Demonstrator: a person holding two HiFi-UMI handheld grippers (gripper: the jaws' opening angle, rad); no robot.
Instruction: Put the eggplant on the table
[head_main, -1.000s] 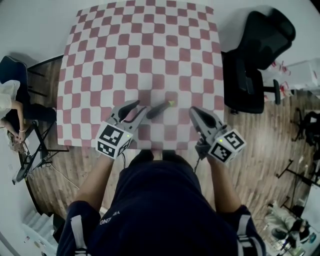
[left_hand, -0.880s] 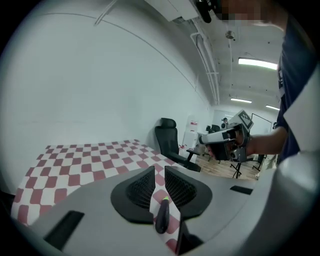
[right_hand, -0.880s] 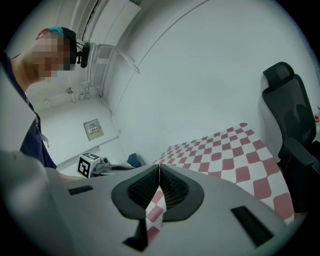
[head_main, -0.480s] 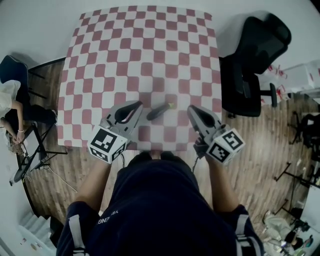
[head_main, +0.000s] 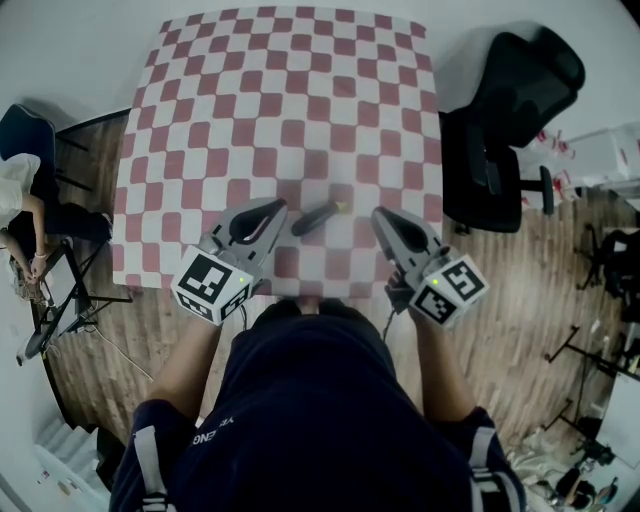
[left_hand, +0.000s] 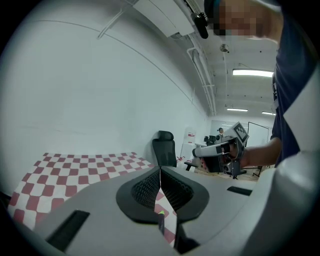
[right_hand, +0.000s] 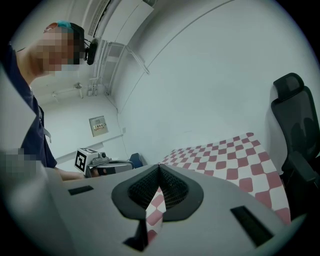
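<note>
The eggplant (head_main: 318, 215) is small and dark with a greenish tip, and it lies on the red-and-white checkered table (head_main: 290, 90) near the front edge. My left gripper (head_main: 276, 208) hovers just left of it, shut and apart from it. My right gripper (head_main: 379, 214) is to the eggplant's right, also shut with nothing in it. In the left gripper view the jaws (left_hand: 160, 170) meet, and a sliver of the eggplant (left_hand: 161, 222) shows below them. In the right gripper view the jaws (right_hand: 159, 166) are closed over the checkered cloth.
A black office chair (head_main: 510, 110) stands at the table's right side. At the far left a seated person (head_main: 20, 210) and a black stand (head_main: 70, 300) are on the wooden floor. A white wall runs behind the table.
My left gripper has drawn back a little from the eggplant, which stays lying on the table. The right gripper has barely moved.
</note>
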